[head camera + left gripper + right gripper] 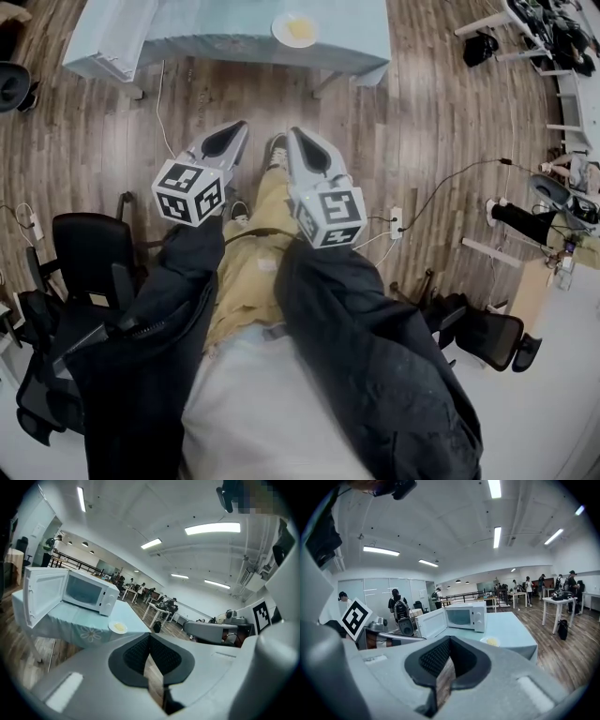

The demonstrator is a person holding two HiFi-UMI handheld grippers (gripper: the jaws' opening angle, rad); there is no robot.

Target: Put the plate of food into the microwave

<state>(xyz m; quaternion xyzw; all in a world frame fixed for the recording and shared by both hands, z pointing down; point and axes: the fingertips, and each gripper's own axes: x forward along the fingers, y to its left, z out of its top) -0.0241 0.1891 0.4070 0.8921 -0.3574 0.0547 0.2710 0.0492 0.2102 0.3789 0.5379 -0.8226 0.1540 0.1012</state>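
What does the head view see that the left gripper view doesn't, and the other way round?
Only the head view: the person's tan trousers, and a white power strip on the wooden floor. Only the left gripper view: the white microwave, door swung open, and long ceiling lights. Both: the white plate of yellow food on the table with the light blue cloth.

A table (225,37) under a pale blue cloth stood at the top of the view. A plate of food (295,29) sat on the table near its front edge. The left gripper (240,127) and right gripper (293,133) were side by side, well short of the table, with jaws together and tips pointing toward it. Both were over the wooden floor (422,112). Black office chairs (89,253) stood farther from the table, either side of the person's legs.
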